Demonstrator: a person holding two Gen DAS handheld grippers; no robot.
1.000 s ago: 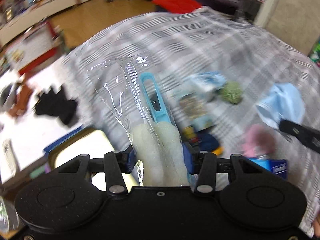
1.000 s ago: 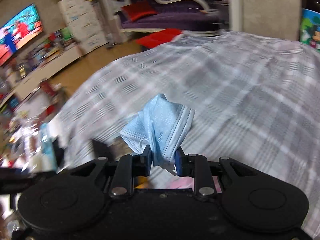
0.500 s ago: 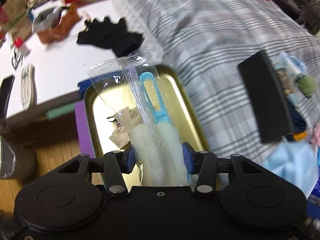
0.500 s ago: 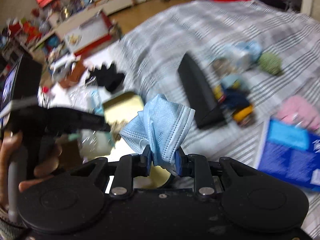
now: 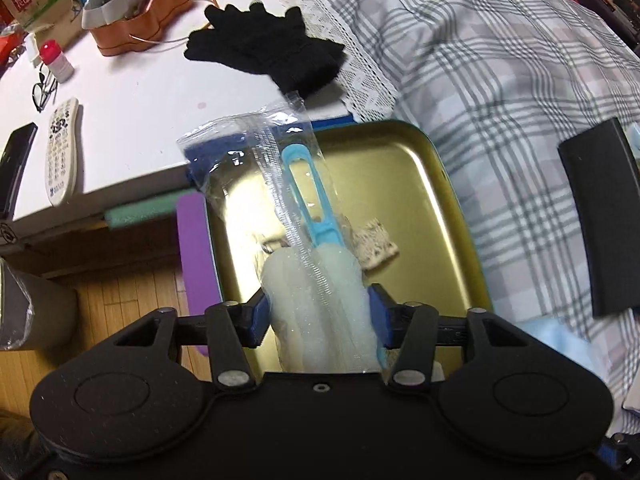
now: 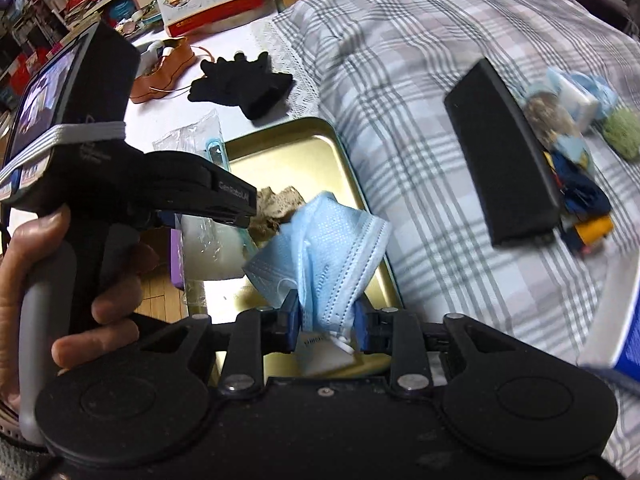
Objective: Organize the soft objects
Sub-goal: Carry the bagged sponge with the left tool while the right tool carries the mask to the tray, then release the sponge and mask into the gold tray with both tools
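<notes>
My left gripper (image 5: 316, 312) hangs over a gold tin tray (image 5: 400, 168), pointing steeply down. Its jaws are opening, but the blue pads still touch a clear bag holding a white sponge brush with a blue handle (image 5: 316, 280). In the right wrist view my right gripper (image 6: 326, 316) is over the same tray (image 6: 288, 148). Its jaws are opening too, with a crumpled blue face mask (image 6: 324, 240) still pinched between the pads. A beige lace scrap (image 5: 376, 244) lies in the tray. A hand (image 6: 60, 280) holds the left gripper's handle beside the mask.
Black gloves (image 5: 268, 52) lie on the white table beyond the tray. A black block (image 6: 500, 148) and several small items (image 6: 576, 152) sit on the plaid blanket (image 5: 500, 60). A remote (image 5: 60, 152) and an orange tin (image 5: 132, 12) are at left.
Both grippers swung from above the blanket and sank over the gold tray. The right jaws stand slightly wider around the mask. The bagged brush and the mask remain between their pads.
</notes>
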